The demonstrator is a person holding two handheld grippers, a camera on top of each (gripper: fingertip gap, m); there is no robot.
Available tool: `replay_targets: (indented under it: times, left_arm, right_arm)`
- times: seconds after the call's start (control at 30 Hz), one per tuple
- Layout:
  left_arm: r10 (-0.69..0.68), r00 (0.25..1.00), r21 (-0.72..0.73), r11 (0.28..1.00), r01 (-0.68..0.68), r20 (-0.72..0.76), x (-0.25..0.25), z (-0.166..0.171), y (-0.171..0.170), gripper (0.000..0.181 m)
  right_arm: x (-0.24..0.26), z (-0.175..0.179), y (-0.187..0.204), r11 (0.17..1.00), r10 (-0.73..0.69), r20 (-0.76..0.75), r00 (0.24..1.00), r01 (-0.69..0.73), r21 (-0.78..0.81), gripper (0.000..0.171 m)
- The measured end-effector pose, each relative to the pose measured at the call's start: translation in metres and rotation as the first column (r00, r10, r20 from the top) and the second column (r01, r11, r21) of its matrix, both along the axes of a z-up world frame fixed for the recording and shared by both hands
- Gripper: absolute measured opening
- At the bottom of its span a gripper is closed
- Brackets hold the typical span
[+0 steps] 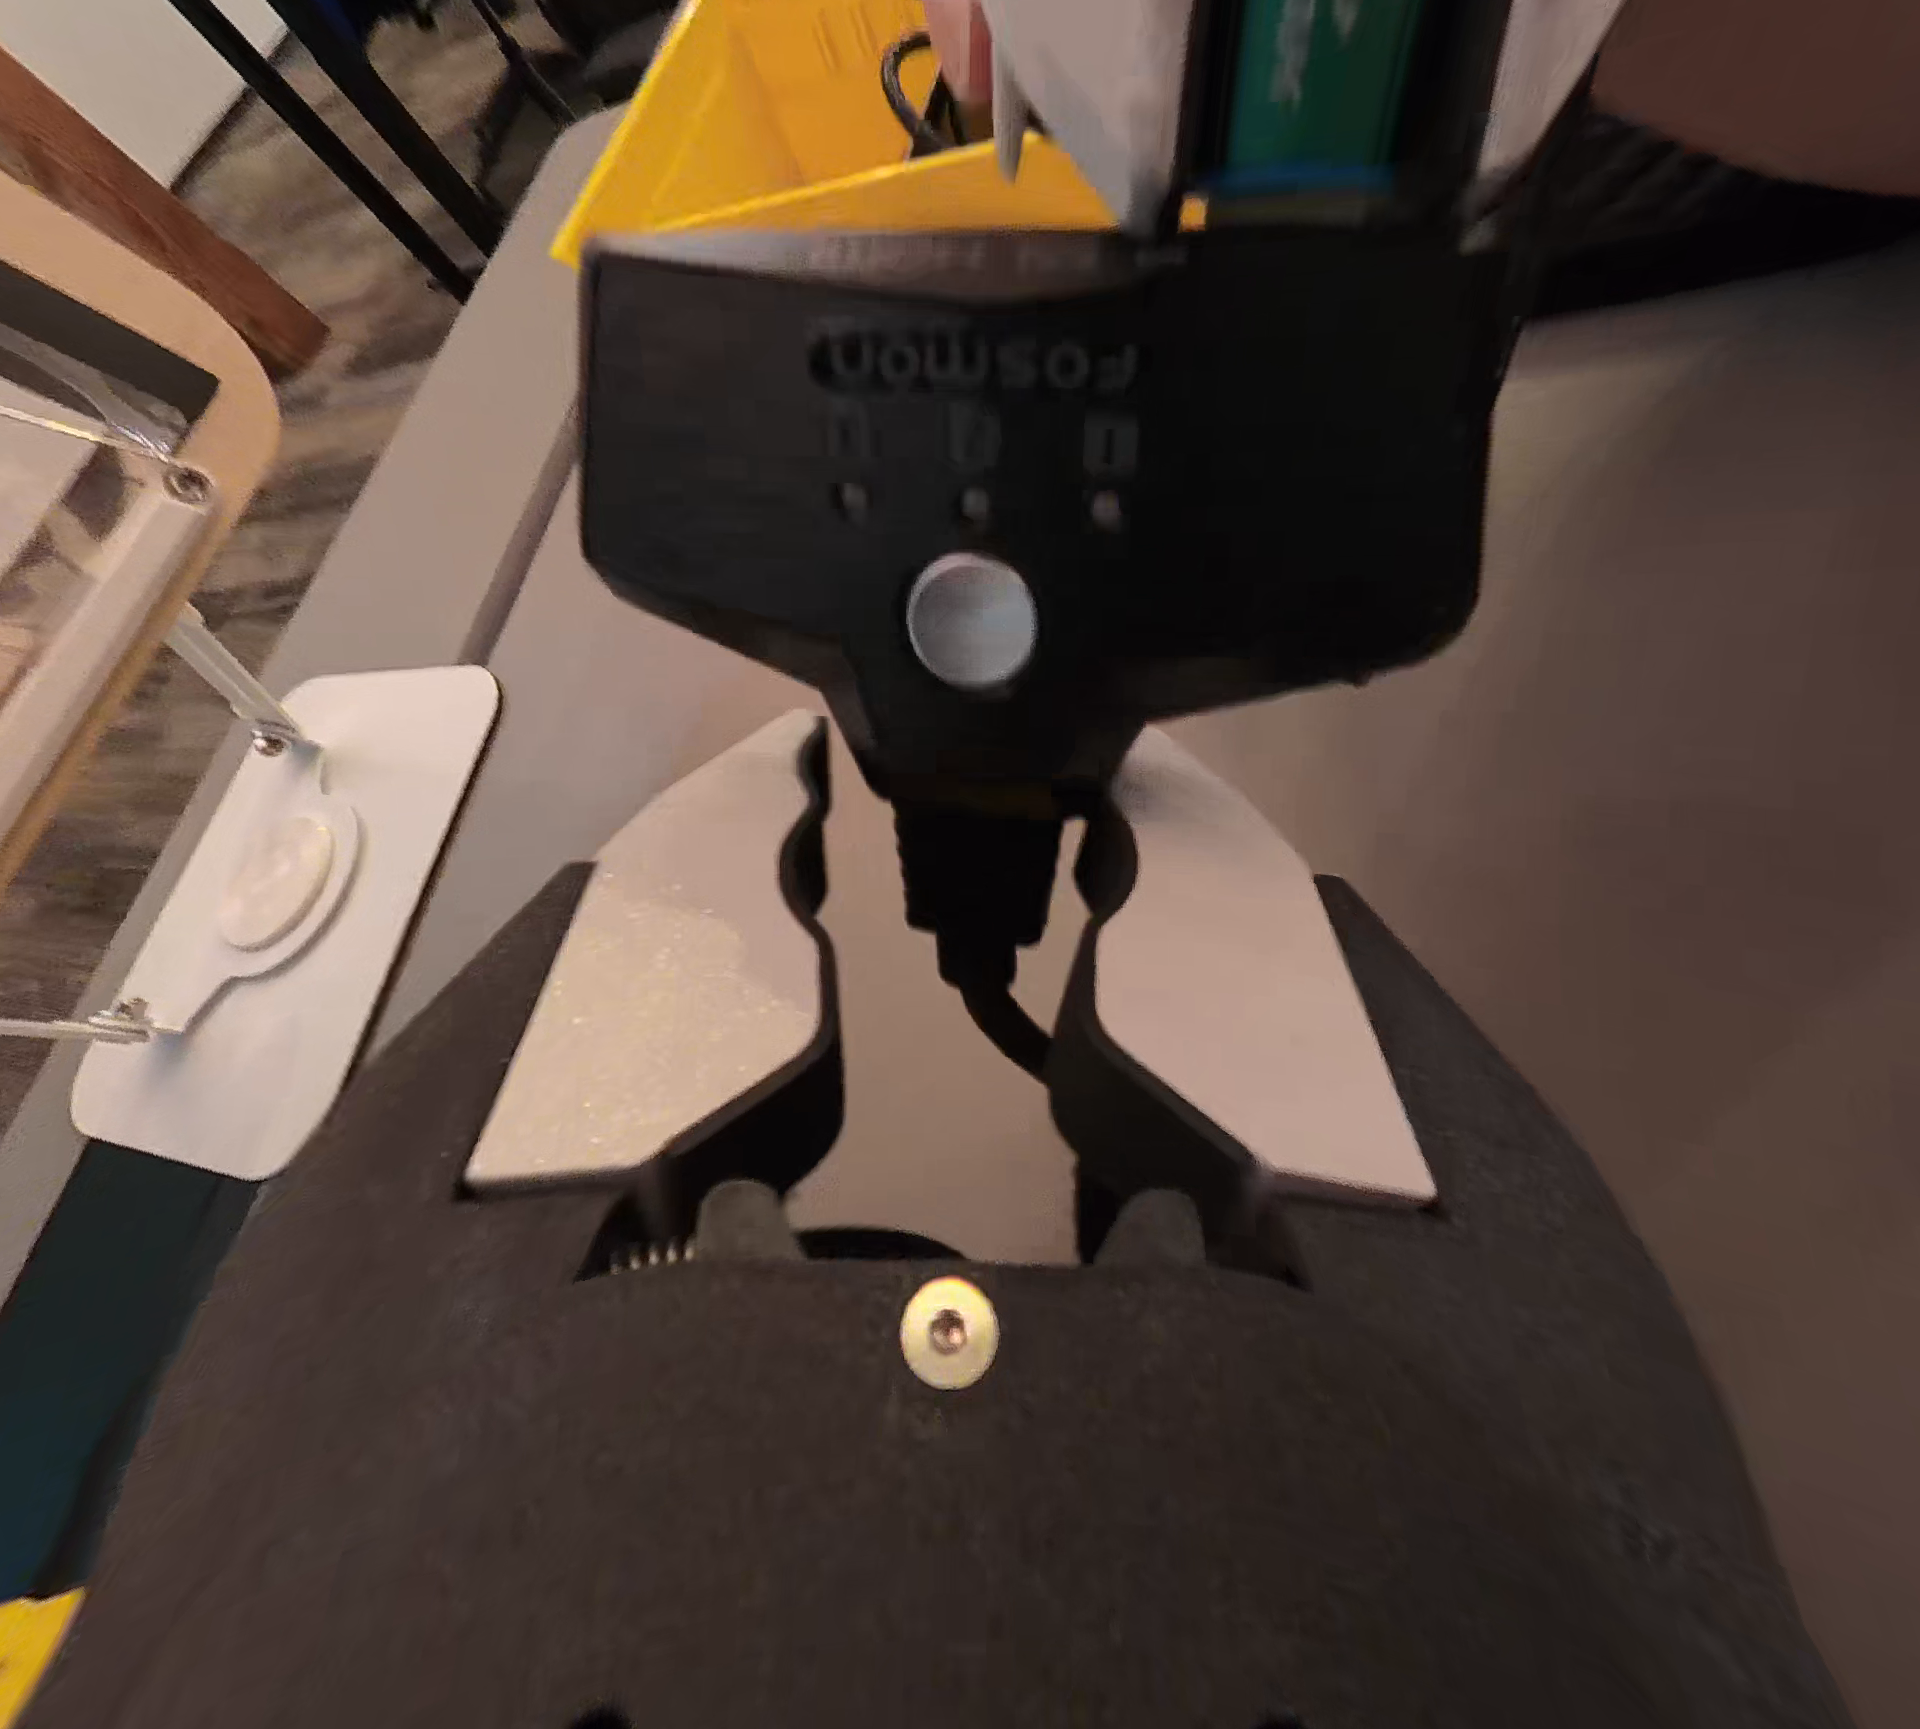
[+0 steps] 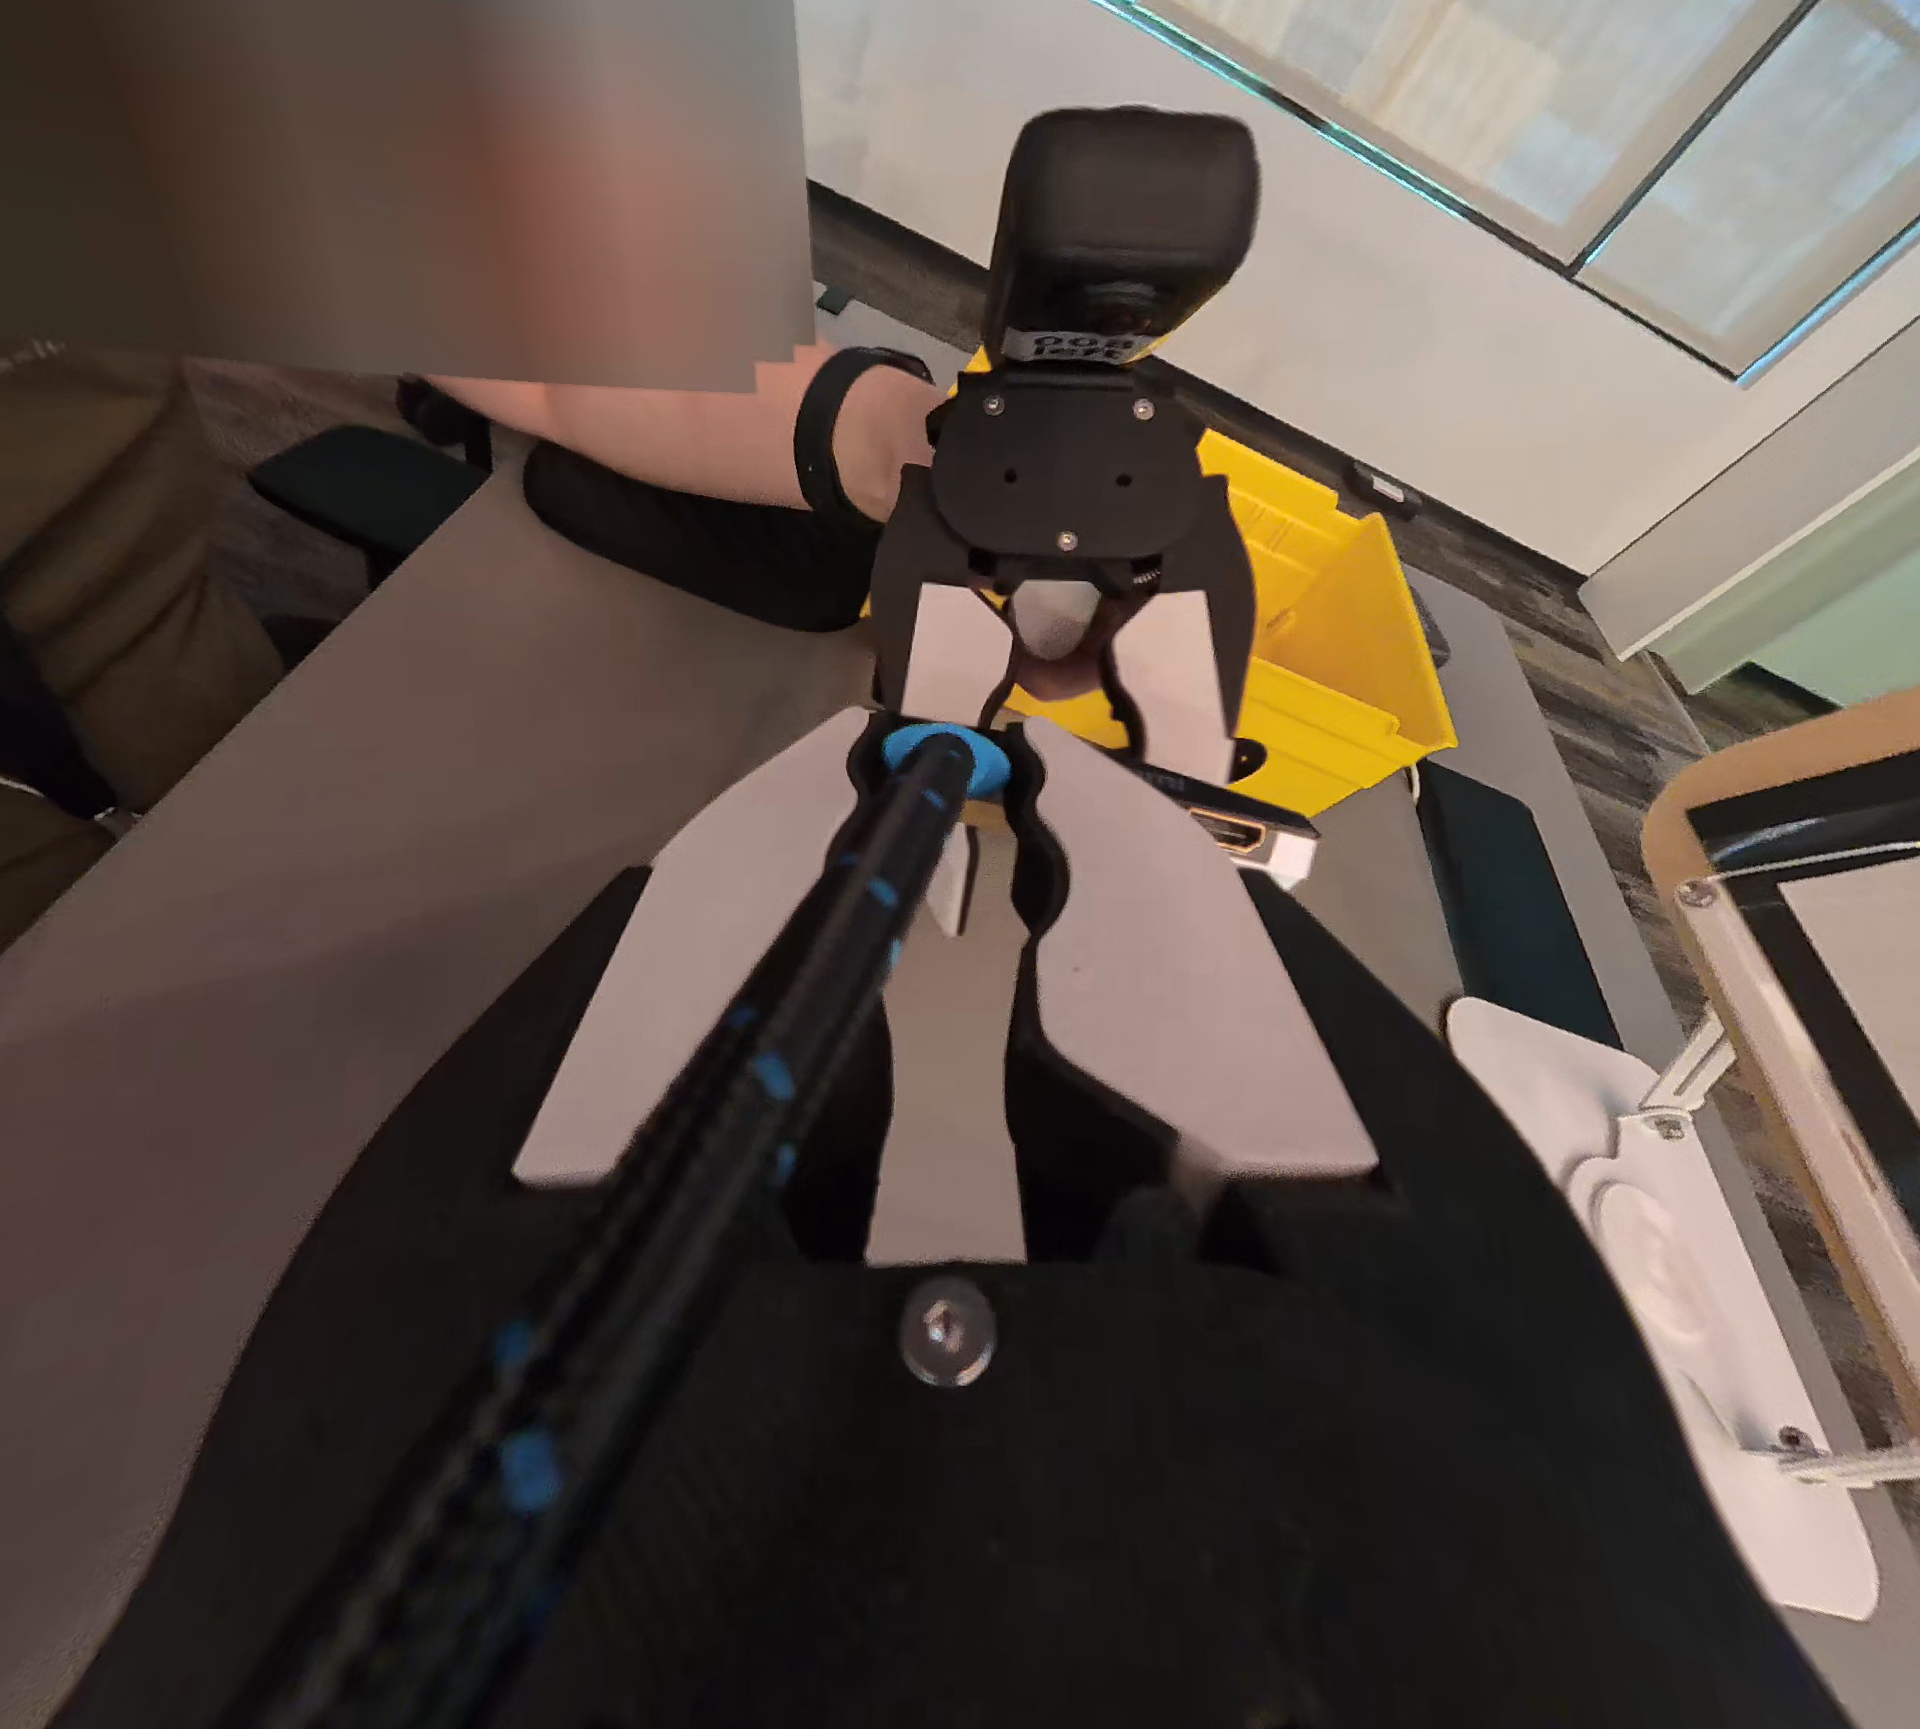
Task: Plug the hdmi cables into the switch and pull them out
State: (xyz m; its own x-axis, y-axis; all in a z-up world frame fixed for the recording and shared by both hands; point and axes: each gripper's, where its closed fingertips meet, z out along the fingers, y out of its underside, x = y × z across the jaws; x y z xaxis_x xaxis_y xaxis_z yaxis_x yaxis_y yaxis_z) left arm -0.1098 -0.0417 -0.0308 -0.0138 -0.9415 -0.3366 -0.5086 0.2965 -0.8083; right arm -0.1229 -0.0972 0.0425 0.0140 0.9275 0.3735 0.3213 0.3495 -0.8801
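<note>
Black HDMI switch [image 1: 1029,474] is held up over the grey table [image 1: 1662,744], clamped at its narrow cable end between the left gripper [image 1: 971,806] fingers. Right gripper [image 2: 940,760] is closed on a black braided HDMI cable [image 2: 831,931] with blue flecks, its teal plug [image 1: 1314,6] meeting the switch's far edge. Yellow bin [image 1: 748,121] sits behind.

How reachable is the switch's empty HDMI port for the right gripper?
Probably yes: the empty HDMI port faces the right gripper uncovered, beside the HDMI plug it holds; the left gripper grips the switch at its opposite end.
</note>
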Motion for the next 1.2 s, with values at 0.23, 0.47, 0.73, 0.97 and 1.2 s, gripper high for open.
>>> replay_targets:
  times: [0.23,0.47,0.73,0.97,1.2]
  left_arm:
    - [0.026,1.0,0.049,0.998,-0.026,-0.008,0.01,-0.013,0.003,0.027]
    - [0.043,0.991,0.035,0.999,-0.039,-0.126,-0.002,-0.02,0.01,0.022]
    - [0.035,0.988,0.011,0.999,-0.034,-0.149,-0.009,-0.009,0.006,0.02]
    - [0.228,0.932,0.157,0.969,-0.189,-0.283,-0.061,-0.034,0.055,0.02]
    - [0.096,0.991,0.101,0.991,-0.086,-0.098,-0.032,0.029,0.013,0.02]
  right_arm:
    - [-0.001,-0.005,0.001,1.0,-0.001,0.027,1.0,0.0,0.031,0.022]
    - [0.004,-0.01,0.01,0.999,-0.031,0.026,0.999,0.031,-0.012,0.022]
    - [0.003,0.001,0.009,1.0,-0.007,-0.057,0.998,0.006,-0.009,0.022]
    - [0.077,0.096,-0.017,0.995,0.073,-0.492,0.868,-0.096,-0.021,0.022]
    - [0.076,0.074,0.011,0.994,-0.093,-0.27,0.958,0.103,0.025,0.022]
